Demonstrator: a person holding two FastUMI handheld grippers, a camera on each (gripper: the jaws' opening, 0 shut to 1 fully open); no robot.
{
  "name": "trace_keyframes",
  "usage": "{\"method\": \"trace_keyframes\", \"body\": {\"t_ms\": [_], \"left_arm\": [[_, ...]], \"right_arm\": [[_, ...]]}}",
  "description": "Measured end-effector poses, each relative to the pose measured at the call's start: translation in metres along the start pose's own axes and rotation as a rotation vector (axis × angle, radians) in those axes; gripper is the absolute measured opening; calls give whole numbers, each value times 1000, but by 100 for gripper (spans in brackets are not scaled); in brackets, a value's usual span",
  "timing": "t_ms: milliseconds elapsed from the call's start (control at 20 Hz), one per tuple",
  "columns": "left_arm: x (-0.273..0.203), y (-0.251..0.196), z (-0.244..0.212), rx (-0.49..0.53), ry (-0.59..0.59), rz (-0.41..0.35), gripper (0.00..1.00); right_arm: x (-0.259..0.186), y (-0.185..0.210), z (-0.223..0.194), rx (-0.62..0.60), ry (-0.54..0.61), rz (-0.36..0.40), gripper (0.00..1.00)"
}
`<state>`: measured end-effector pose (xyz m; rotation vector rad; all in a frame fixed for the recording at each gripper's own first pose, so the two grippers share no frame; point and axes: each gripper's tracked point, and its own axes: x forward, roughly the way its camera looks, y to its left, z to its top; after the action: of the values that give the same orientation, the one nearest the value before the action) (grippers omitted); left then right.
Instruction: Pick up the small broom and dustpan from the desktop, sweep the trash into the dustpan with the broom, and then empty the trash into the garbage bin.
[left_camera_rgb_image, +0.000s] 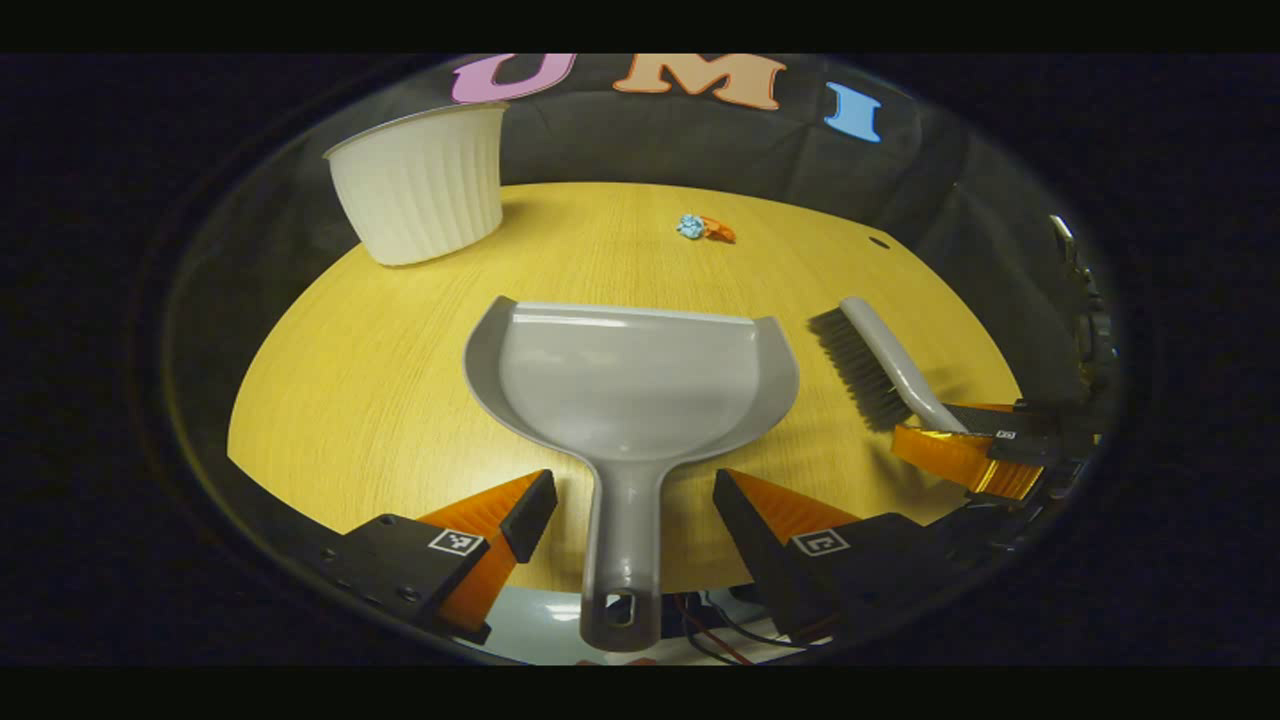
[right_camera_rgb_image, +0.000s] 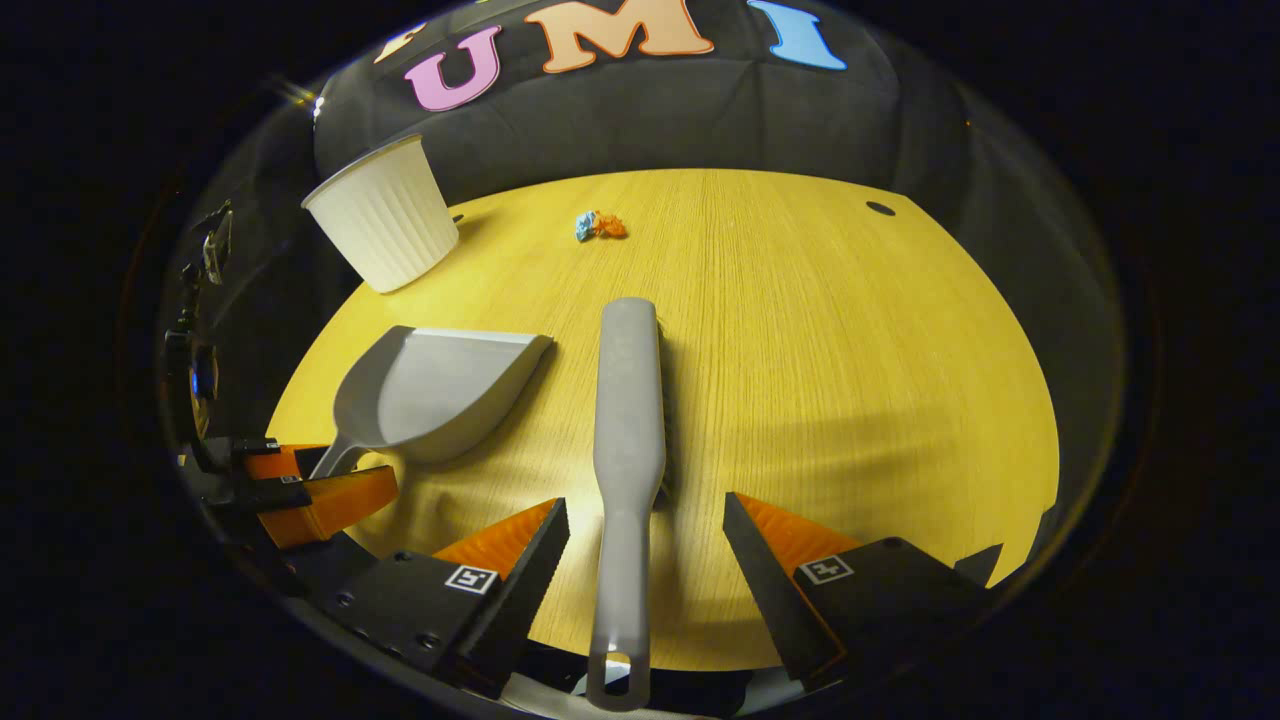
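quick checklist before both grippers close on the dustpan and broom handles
1. Left gripper open, dustpan handle between its fingers: ok.
2. Right gripper open, broom handle between its fingers: ok.
3. Fingers already pressing either handle: not ok, gaps on both sides.
4. Dustpan lying flat on the desktop, mouth toward the trash: ok.
5. Garbage bin upright at the far edge: ok.
6. Whether the bin is empty: cannot tell.

Wood-grain desktop (right_camera_rgb_image: 850, 350), small dark hole (right_camera_rgb_image: 880, 208) nr far edge.
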<state>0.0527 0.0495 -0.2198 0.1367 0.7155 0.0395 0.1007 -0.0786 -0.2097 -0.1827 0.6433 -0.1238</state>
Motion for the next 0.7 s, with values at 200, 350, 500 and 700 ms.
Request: {"method": "trace_keyframes", "body": {"t_ms": [200,350,500,700], "left_arm": [[8,10,-7,24,71,31,90],[13,17,-8,54,102,66,51],[12,21,-7,101,121,73,34],[12,20,-4,135,113,42,28]], "right_arm": [[14,2,-10,-13,57,0,74],[18,2,-8,0,62,-3,33],[17,0,-9,27,99,8,26],[17,1,-7,16,95,29,24]]}}
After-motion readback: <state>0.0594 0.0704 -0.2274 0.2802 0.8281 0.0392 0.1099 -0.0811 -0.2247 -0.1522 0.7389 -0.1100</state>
